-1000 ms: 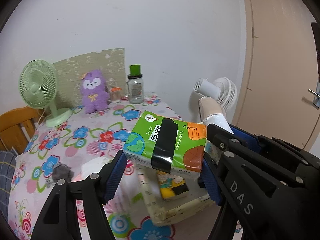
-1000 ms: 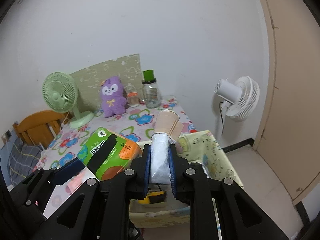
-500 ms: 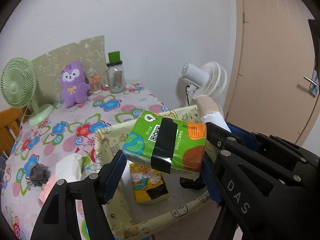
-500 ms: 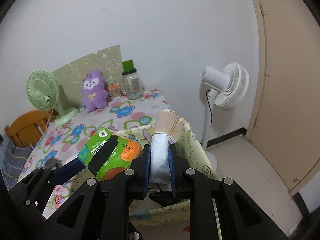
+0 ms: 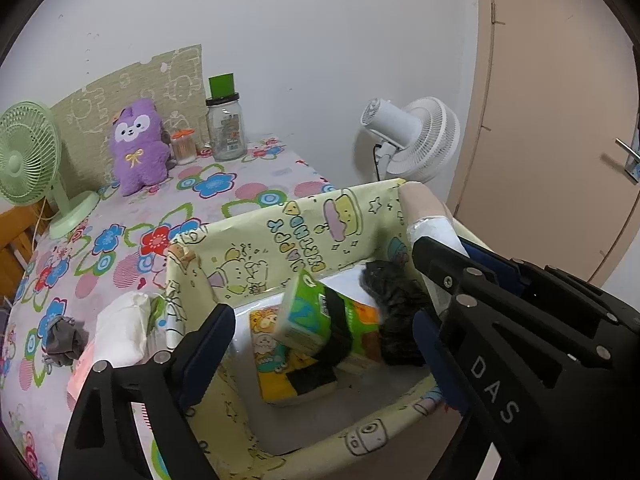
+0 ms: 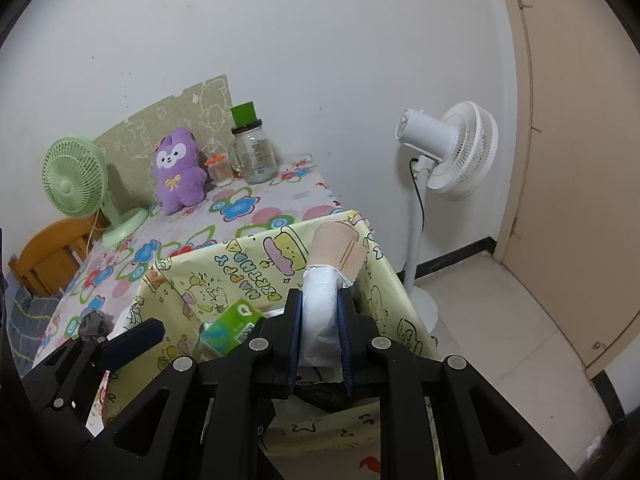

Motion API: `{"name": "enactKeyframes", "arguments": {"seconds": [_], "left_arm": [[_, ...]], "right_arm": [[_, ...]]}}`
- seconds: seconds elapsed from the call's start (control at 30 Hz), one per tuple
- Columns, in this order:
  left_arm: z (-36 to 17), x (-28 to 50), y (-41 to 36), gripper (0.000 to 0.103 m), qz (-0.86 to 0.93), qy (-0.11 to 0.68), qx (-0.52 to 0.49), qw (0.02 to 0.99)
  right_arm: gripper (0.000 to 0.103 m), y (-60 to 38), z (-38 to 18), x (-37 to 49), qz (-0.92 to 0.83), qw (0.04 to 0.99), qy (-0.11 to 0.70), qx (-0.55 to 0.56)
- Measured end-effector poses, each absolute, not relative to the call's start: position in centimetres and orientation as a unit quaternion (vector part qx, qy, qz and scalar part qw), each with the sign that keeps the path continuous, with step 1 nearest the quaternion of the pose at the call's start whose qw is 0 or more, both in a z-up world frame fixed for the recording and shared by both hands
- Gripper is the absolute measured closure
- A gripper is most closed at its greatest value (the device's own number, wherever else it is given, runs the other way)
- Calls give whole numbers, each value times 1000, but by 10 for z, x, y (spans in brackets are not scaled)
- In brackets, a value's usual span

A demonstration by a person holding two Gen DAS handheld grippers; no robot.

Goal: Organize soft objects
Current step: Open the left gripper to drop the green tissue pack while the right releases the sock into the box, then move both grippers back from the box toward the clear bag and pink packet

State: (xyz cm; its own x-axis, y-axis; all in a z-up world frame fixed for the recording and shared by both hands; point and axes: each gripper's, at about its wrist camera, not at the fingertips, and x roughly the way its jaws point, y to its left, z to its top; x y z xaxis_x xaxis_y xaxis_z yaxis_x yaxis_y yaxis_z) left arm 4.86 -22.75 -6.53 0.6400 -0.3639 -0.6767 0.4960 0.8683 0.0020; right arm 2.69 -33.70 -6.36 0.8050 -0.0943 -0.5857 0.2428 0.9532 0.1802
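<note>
My left gripper (image 5: 320, 340) is open above the yellow cartoon-print storage box (image 5: 280, 232). The green tissue pack (image 5: 320, 316) is free of the jaws, tilted inside the box over a yellow tissue pack (image 5: 280, 364), beside a dark fuzzy item (image 5: 396, 300). It also shows in the right wrist view (image 6: 228, 330). My right gripper (image 6: 319, 308) is shut on a white-wrapped roll with a beige top (image 6: 324, 280), held over the box's (image 6: 240, 264) right side.
On the floral tablecloth (image 5: 132, 236) lie a white soft pack (image 5: 124, 328) and a grey cloth (image 5: 64, 340) left of the box. At the back stand a purple plush (image 5: 138, 144), a glass jar (image 5: 224, 128) and a green fan (image 5: 28, 160). A white floor fan (image 6: 448, 152) stands right.
My left gripper opened and let go of the green tissue pack, which dropped into the box. Both grippers moved closer over the box. The right gripper still holds the roll.
</note>
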Motion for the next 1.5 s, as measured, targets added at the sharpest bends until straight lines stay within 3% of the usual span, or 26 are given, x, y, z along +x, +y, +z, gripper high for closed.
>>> {"name": "enactKeyframes", "arguments": {"seconds": [0.13, 0.17, 0.3, 0.4, 0.9, 1.5], "left_arm": [[-65, 51, -224, 9, -231, 352, 98, 902], [-64, 51, -223, 9, -229, 351, 100, 902], [-61, 52, -217, 7, -229, 350, 97, 903], [-56, 51, -211, 7, -230, 347, 94, 904], [-33, 36, -167, 2, -207, 319, 84, 921], [-20, 21, -99, 0, -178, 300, 65, 935]], "right_arm": [[80, -335, -66, 31, -83, 941, 303, 128], [75, -334, -65, 32, -84, 941, 304, 126], [33, -330, -62, 31, -83, 943, 298, 126], [26, -326, -56, 28, -88, 947, 284, 124], [7, -282, -27, 15, -100, 957, 255, 92], [3, -213, -10, 4, -83, 964, 245, 63]]}}
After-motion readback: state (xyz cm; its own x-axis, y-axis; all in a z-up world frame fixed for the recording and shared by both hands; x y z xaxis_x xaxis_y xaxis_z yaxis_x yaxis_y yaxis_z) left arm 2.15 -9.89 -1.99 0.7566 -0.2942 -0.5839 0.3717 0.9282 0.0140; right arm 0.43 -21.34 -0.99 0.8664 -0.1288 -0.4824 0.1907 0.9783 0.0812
